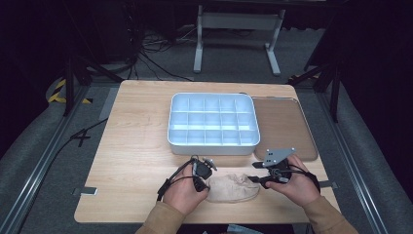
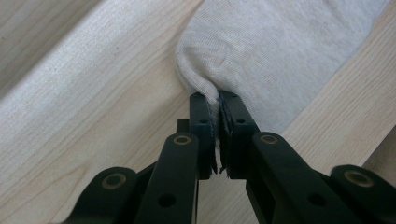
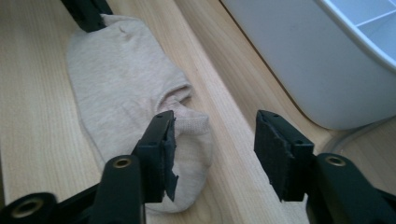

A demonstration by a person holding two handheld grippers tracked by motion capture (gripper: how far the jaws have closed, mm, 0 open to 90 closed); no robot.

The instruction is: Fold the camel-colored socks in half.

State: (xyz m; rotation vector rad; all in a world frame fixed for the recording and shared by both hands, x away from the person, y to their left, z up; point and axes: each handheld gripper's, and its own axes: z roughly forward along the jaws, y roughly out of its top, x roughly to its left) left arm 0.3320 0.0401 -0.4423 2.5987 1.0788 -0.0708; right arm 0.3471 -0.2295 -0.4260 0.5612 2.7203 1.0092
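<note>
The beige sock (image 1: 233,187) lies flat on the wooden surface (image 1: 136,156) at the near edge, between the two hands and just in front of the white divided box (image 1: 213,145).

Left gripper (image 2: 218,100): clenched on the sock. In the left gripper view both jaws pinch a fold of fabric at the rounded end, with the cloth puckered between the pads.

Right gripper (image 3: 212,140): released. In the right gripper view the jaws stand apart over the opposite end; one pad sits above the ribbed cuff, the other over bare wood beside the box wall. No fabric is pressed between them.

Recommended procedure for the step in hand, judged to be securing the second end:
1. Hold the left grip steady so the sock stays anchored.
2. Shift the right gripper sideways until the cuff lies centred between both pads.
3. Lower the pads to the wood so that both layers of the cuff are caught, then close.
4. Keep the outer jaw away from the box wall, which stands just beside it.

Containers:
- The white divided box holds a grid of small compartments; all those visible from the high view look empty.
- The brown tray (image 1: 285,126) lies just beside the box on its right and carries nothing
</note>
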